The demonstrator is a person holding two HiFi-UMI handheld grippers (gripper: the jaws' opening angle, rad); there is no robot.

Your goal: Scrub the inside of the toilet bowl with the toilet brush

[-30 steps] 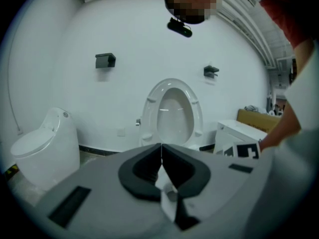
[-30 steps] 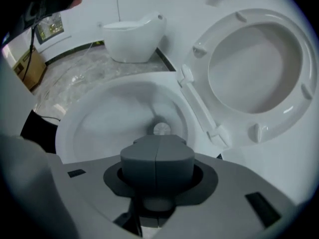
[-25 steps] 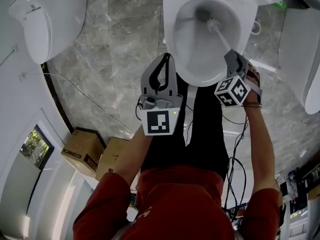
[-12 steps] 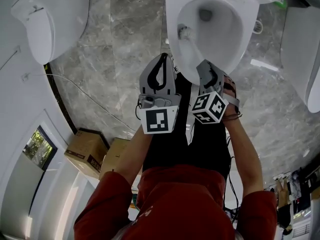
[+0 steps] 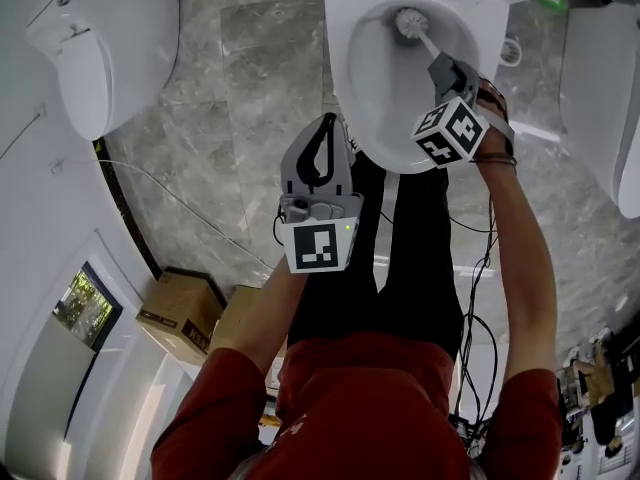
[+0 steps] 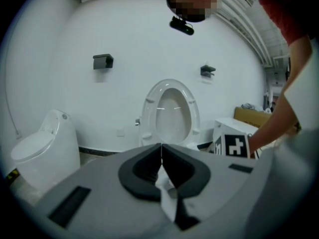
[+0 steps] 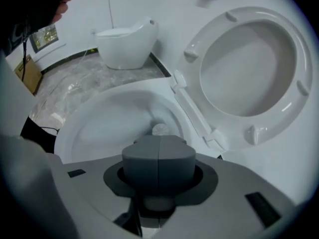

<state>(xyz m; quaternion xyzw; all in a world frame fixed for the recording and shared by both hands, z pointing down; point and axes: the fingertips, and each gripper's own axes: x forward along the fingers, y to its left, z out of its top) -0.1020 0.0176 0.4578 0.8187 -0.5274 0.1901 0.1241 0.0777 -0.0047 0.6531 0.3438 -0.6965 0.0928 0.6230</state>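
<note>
The person stands right at the front of the toilet bowl (image 5: 340, 83), leaning over it with a gripper in each hand. The right gripper (image 5: 445, 68) hangs over the right side of the bowl, tipped steeply down, and its jaws are clamped on the handle (image 5: 428, 44) of the toilet brush (image 5: 408, 20). The brush's long axis runs on a slant from the jaws away to the far left. Its bristled head points down and away into the far end of the bowl, against the white inner wall just below the rim. Seen along the right gripper's own jaws, the pale round head (image 7: 160, 129) shows just past the closed tips, deep in the basin. The seat (image 7: 249, 63) stands raised behind the bowl.

The left gripper (image 5: 320, 148) is held just outside the bowl's near left edge, above the grey marble floor (image 5: 240, 88). Its jaws are closed tip to tip on nothing and aim toward the far wall.

A second toilet (image 5: 90, 38) stands well apart on the left, and cardboard boxes (image 5: 175, 313) sit on the floor behind the person
</note>
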